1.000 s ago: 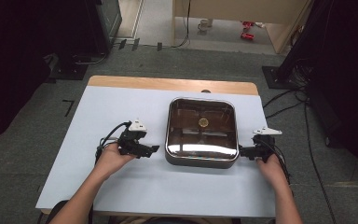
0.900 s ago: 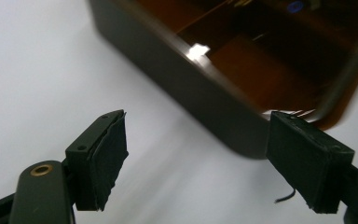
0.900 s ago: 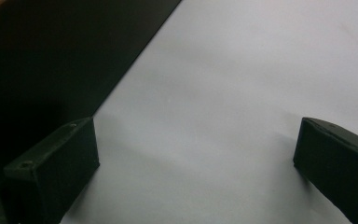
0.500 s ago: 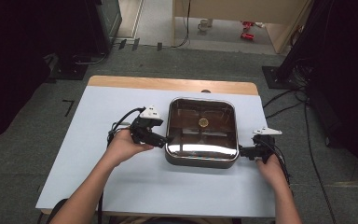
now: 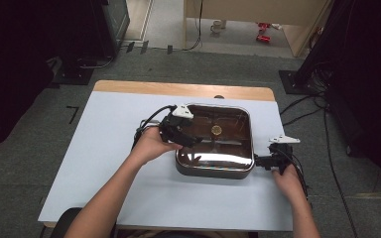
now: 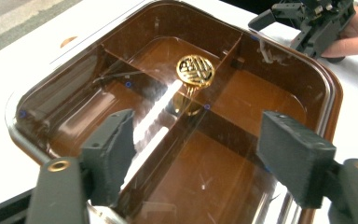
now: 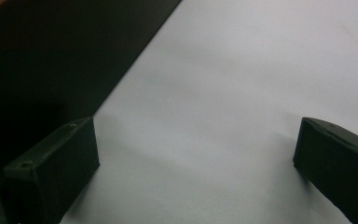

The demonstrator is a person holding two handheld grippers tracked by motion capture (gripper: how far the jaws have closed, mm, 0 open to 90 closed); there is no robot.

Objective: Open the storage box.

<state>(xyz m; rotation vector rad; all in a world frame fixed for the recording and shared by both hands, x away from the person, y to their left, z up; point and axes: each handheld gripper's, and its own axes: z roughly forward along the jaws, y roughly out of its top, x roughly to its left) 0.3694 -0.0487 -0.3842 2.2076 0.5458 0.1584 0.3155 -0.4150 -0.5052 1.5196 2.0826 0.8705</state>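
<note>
Box: brown, clear-lidded box [image 5: 216,144] sits on the bench [image 5: 104,148], right of centre in the high view, at 3 o'clock from the bench's middle and square to its edges.
Lid: see-through brown lid [image 6: 233,93] is in place on the box, and dividers show through it in the left gripper view.
Knob: round gold knob [image 6: 195,71] stands at the lid's centre; in the high view [image 5: 216,130] it lies at 3 o'clock from your left gripper.
Left gripper: your left gripper [image 5: 191,142] is held over the box's left portion, pointing toward the knob. Its fingers [image 6: 109,149] have just been closing but stand apart; nothing is between them, the lid lies beneath them, and the knob is well ahead of them at 12 o'clock in the left gripper view.
Right gripper: your right gripper [image 5: 259,161] rests low at the box's right side, near its 4 o'clock corner, pointing at the box wall. In the right gripper view its fingers [image 7: 56,163] stand wide apart over bare bench, gripping nothing; a dark edge runs at 10 o'clock from them.
Contact: you have no finger on the box; whether the right fingertips touch its wall cannot be told.
Bench: pale blue top with a wooden strip [image 5: 178,90] along the far edge at 12 o'clock.
</note>
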